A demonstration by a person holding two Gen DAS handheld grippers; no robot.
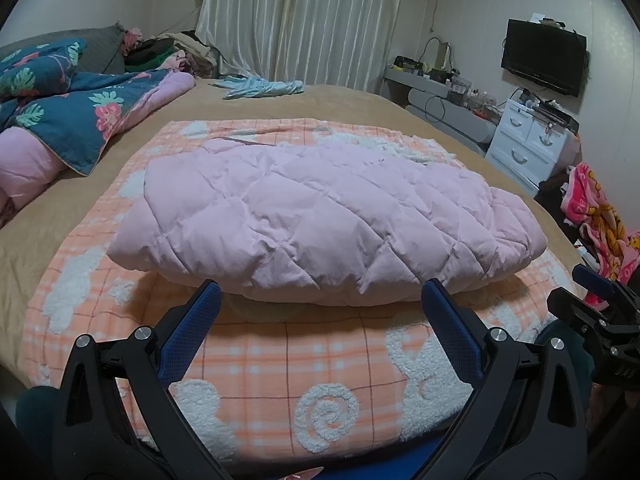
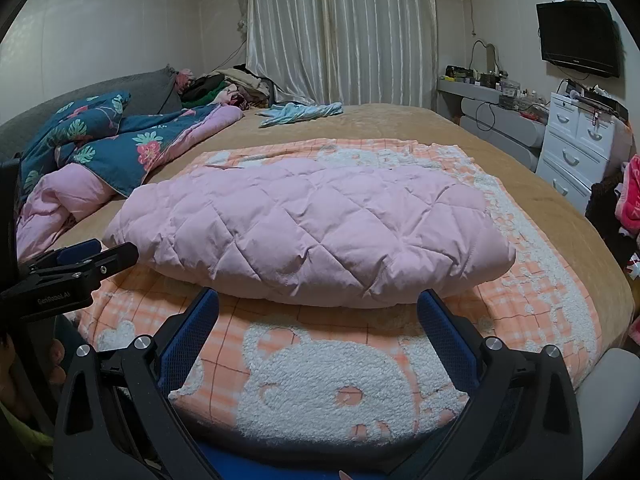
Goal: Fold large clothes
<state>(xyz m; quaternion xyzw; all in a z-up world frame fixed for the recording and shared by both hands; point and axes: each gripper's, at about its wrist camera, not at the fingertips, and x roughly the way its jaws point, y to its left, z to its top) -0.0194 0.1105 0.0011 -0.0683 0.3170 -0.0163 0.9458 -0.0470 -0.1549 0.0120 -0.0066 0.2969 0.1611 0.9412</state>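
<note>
Two grippers hang side by side over the near edge of a bed, both with their blue-padded fingers spread wide and holding nothing. Just beyond the fingertips of the left gripper lies a pink quilted jacket, folded into a puffy bundle; its near edge sits right ahead of the gap between the fingers, not touching either pad. The same jacket lies just past the tips of the right gripper, again centred ahead of the gap and free of both fingers. Under the jacket, and passing below both pairs of fingers, is an orange checked blanket with fluffy white patterns, spread on the tan bed cover. To the left of the fingers, farther back, a dark blue flowered quilt with a pink lining lies crumpled. Far ahead of the fingers, a light blue cloth rests near the curtain. Off to the right stand white drawers below a wall-mounted television.
</note>
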